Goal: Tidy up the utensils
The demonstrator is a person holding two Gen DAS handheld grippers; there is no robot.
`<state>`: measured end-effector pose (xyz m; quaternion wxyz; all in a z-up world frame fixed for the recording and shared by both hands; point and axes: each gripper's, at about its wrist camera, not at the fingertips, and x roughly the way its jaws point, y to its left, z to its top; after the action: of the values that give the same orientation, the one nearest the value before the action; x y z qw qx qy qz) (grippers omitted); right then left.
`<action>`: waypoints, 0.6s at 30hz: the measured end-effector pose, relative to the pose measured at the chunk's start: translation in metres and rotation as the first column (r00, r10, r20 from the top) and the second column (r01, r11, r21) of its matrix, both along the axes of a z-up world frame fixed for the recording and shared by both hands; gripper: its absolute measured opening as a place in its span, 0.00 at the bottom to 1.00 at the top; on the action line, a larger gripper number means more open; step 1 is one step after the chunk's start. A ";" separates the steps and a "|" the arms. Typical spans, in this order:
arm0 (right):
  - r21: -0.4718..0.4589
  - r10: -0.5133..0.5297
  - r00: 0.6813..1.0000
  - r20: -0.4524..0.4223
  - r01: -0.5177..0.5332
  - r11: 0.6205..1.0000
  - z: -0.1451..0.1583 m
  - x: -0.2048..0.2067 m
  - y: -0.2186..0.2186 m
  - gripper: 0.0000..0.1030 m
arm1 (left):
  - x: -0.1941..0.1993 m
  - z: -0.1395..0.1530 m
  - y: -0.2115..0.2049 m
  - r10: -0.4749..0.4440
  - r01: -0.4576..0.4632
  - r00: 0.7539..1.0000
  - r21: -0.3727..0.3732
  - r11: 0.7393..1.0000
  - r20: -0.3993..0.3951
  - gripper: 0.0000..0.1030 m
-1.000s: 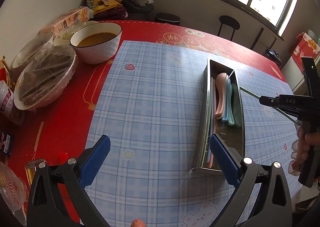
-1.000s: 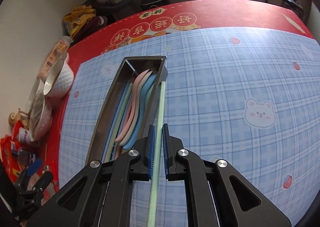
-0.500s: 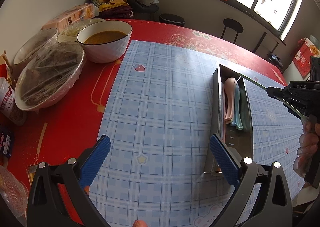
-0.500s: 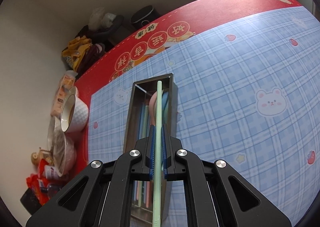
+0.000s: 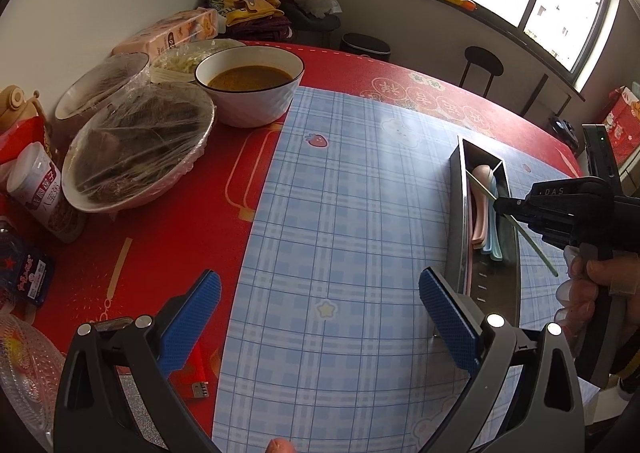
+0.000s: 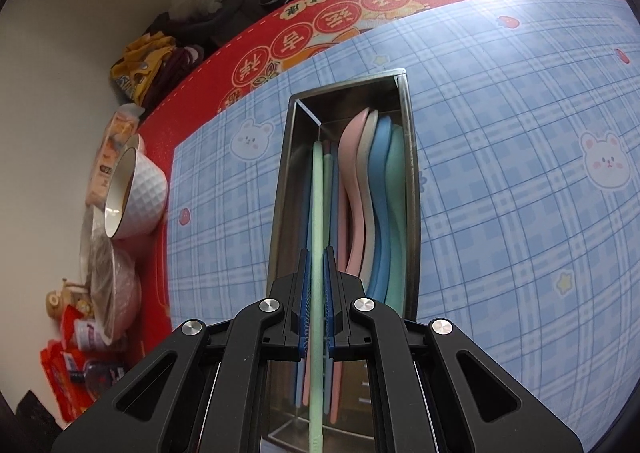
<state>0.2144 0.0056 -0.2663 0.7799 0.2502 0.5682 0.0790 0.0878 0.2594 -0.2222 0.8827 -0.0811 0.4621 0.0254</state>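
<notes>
Both grippers are showing black angular frames with silver screws and blue textured pads; the right gripper (image 5: 500, 207) is carrying white "DAS" lettering, the left gripper (image 5: 320, 317) bearing none

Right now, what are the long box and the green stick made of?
Long box: looks like shiny steel; its walls mirror the spoons. Green stick, pinched in the right gripper: probably matte plastic, pale and dull, though I can't be sure.

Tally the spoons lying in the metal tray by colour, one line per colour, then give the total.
Pink spoon: 1
Pale grey spoon: 1
Blue spoon: 1
Green spoon: 1
Total: 4
</notes>
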 end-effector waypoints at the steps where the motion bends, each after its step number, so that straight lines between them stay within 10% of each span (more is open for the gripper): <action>1: 0.004 0.002 1.000 -0.008 -0.002 1.000 -0.002 0.000 0.001 0.06 | -0.001 0.001 0.001 0.005 -0.005 1.000 0.004 1.000 0.002 0.94; 18: -0.030 0.142 0.988 -0.056 -0.144 0.989 0.016 -0.010 -0.016 0.08 | 0.001 0.039 -0.027 -0.001 -0.001 0.999 0.049 0.999 0.032 0.94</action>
<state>0.2040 -0.0102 -0.2500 0.7609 0.1975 0.6068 0.1182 0.0886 0.2324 -0.1833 0.8918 -0.0597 0.4471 0.0353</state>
